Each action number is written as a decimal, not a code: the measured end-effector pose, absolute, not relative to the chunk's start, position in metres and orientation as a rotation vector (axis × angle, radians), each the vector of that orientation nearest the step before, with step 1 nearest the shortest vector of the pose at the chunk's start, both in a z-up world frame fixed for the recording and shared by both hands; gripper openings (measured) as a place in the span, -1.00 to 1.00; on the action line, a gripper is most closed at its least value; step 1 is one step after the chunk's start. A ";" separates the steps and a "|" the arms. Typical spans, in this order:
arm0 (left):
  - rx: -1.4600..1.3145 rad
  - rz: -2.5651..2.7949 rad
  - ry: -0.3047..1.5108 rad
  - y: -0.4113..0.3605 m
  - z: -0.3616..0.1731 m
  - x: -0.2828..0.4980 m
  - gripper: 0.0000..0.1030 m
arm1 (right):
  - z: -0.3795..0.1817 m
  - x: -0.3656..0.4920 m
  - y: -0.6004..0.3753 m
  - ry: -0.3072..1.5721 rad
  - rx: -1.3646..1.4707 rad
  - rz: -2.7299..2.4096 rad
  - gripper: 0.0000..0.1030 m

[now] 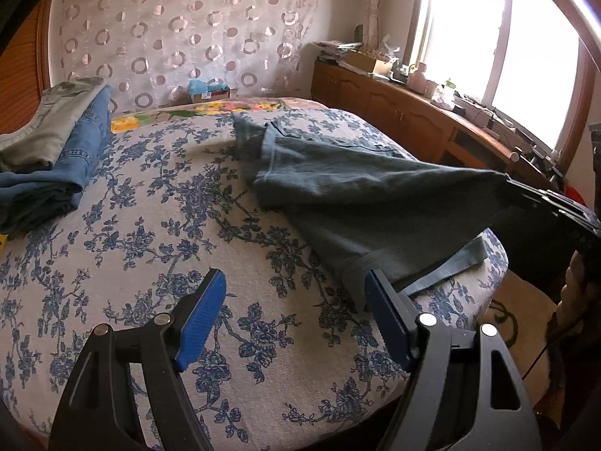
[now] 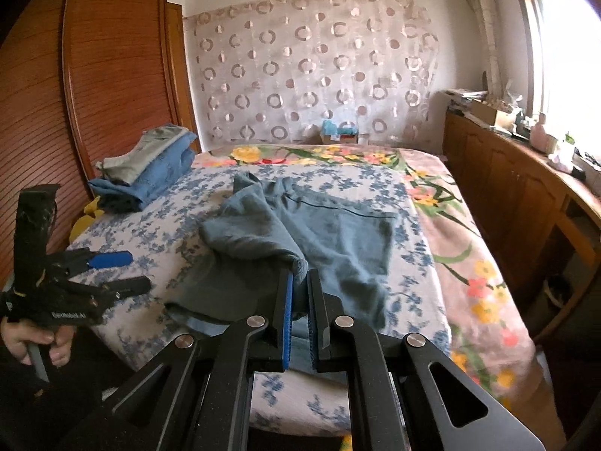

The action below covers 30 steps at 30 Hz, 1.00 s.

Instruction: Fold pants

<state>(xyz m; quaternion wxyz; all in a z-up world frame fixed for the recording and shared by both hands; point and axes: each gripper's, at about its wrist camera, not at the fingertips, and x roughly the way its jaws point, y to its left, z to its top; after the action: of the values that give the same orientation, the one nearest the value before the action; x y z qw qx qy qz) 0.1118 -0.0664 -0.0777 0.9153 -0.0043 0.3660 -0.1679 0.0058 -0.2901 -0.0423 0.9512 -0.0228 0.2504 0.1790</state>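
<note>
Now, pants (image 2: 338, 233): we see teal-grey pants lying on the bed's blue-flowered cover (image 2: 409, 203), right of the bed's middle.
Long axis: it runs from the near edge of the bed toward the ringed curtain (image 2: 311, 71); the far end lies flat, with a dark seam across it.
Near end: lifted off the cover, with one leg doubled back over the rest.
Right gripper (image 2: 300, 282): we hold its blue pads closed on the lifted hem.
Left gripper (image 1: 295, 297): we keep the jaws wide apart with nothing between them, above the cover, just beside the pants' near corner.
Stack: folded jeans (image 2: 157, 176) rest by the wardrobe (image 2: 112, 67), well apart.
</note>
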 end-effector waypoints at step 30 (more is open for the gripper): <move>-0.002 -0.334 0.682 -0.062 -0.056 0.106 0.49 | -0.050 0.001 -0.311 0.604 -0.030 0.318 -0.45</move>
<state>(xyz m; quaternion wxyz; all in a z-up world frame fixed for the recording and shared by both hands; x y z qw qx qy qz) 0.1064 -0.0625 -0.0563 0.9287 -0.0009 0.3331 -0.1628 0.0006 -0.3114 -0.0498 0.9422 -0.0145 0.2963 0.1557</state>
